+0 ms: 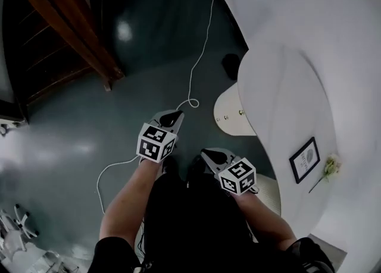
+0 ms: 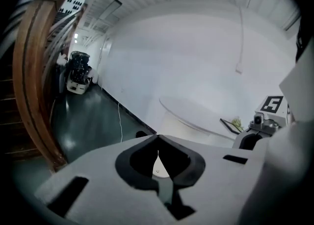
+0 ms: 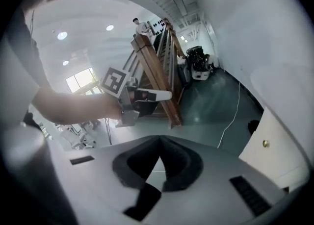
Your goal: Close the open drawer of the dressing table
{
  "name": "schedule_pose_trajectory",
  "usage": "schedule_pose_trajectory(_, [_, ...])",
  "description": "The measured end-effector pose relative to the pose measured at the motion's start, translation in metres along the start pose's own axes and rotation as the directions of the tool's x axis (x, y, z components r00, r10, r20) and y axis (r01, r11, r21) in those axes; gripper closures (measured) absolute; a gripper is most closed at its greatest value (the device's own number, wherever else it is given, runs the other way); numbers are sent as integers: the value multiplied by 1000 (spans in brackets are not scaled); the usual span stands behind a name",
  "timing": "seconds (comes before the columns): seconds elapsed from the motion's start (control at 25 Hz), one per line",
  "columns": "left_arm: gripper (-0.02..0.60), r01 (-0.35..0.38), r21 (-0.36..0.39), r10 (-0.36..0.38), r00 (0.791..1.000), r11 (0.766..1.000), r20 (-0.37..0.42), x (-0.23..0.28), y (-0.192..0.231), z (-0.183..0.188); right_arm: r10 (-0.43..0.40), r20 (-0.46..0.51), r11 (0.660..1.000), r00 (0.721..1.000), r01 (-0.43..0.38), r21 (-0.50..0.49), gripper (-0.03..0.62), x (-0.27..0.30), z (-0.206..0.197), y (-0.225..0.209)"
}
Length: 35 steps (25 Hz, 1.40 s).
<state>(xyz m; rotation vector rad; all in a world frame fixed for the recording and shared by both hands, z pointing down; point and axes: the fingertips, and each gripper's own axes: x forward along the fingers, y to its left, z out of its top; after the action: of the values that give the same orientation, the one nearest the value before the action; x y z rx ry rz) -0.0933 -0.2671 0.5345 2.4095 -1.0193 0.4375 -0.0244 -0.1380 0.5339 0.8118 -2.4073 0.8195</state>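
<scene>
White dressing table (image 1: 286,81) takes the right of the head view. Its cream drawer (image 1: 229,110) sticks out from under the curved top, w/ 2 knobs on the front. The left gripper (image 1: 174,117) and right gripper (image 1: 209,157) hang over the dark green floor (image 1: 89,123), both near the drawer but not touching it. A white cable (image 1: 201,49) trails across the floor, and a framed card (image 1: 304,159) lies on the table.

Left gripper view: the left gripper (image 2: 157,139) has its jaws closed tip to tip, nothing btwn them. A strip of drawer front w/ 1 knob (image 2: 157,170) shows thru the gap behind the tips.

Right gripper view: the right gripper (image 3: 159,141) jaws are likewise pressed together on nothing. The drawer (image 3: 270,158) sits at the right edge, clear of the jaws. The left gripper (image 3: 142,96) is ahead, w/ a wooden frame (image 3: 157,77) behind it.
</scene>
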Motion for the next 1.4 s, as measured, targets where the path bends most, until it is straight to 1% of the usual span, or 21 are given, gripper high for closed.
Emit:
schedule_pose_trajectory(0.08, [572, -8, 1, 8, 999, 1000, 31, -34, -3, 19, -14, 39, 1000, 999, 14, -14, 589, -10, 22, 19])
schedule_pose_trajectory(0.12, [572, -14, -10, 14, 999, 1000, 45, -49, -3, 25, -21, 52, 1000, 998, 22, -19, 589, -14, 30, 26])
schedule_pose_trajectory(0.24, [574, -20, -93, 29, 994, 996, 103, -86, 0, 45, -42, 68, 998, 997, 45, -34, 588, -26, 46, 41])
schedule_pose_trajectory(0.32, [574, -15, -120, 33, 988, 993, 150, -106, -1, 60, -56, 74, 997, 996, 59, -39, 588, -33, 50, 47])
schedule_pose_trajectory(0.48, [574, -28, -69, 41, 979, 997, 199, -134, -14, 85, -88, 101, 995, 991, 93, -45, 588, -52, 60, 43])
schedule_pose_trajectory(0.64, [574, -51, 15, 47, 978, 999, 204, -149, -39, 102, -103, 170, 991, 980, 115, -61, 588, -83, 85, 33])
schedule_pose_trajectory(0.72, [574, -51, 19, 46, 976, 998, 211, -150, -54, 108, -105, 212, 990, 972, 122, -71, 588, -102, 97, 29])
schedule_pose_trajectory(0.84, [574, -44, -2, 43, 967, 999, 252, -138, -80, 125, -100, 275, 988, 956, 128, -86, 588, -138, 109, 21])
schedule_pose_trajectory(0.92, [574, -43, 1, 41, 958, 999, 285, -127, -108, 140, -102, 320, 985, 942, 139, -97, 588, -171, 113, 15])
schedule_pose_trajectory(1.04, [574, -32, 20, 24, 944, 999, 329, -112, -163, 162, -134, 412, 975, 901, 194, -109, 589, -234, 117, -4])
schedule_pose_trajectory(1.12, [574, -33, 45, 16, 939, 998, 343, -103, -201, 170, -154, 456, 967, 877, 229, -115, 589, -275, 111, -20])
schedule_pose_trajectory(1.24, [574, -52, 87, 18, 936, 995, 351, -94, -250, 174, -176, 504, 958, 846, 265, -109, 589, -326, 97, -41])
schedule_pose_trajectory(1.32, [574, -74, 109, 32, 938, 991, 344, -92, -274, 173, -186, 542, 951, 819, 288, -108, 589, -353, 91, -50])
schedule_pose_trajectory(1.4, [574, -89, 122, 44, 943, 989, 330, -92, -292, 170, -176, 566, 948, 805, 294, -124, 589, -372, 89, -55])
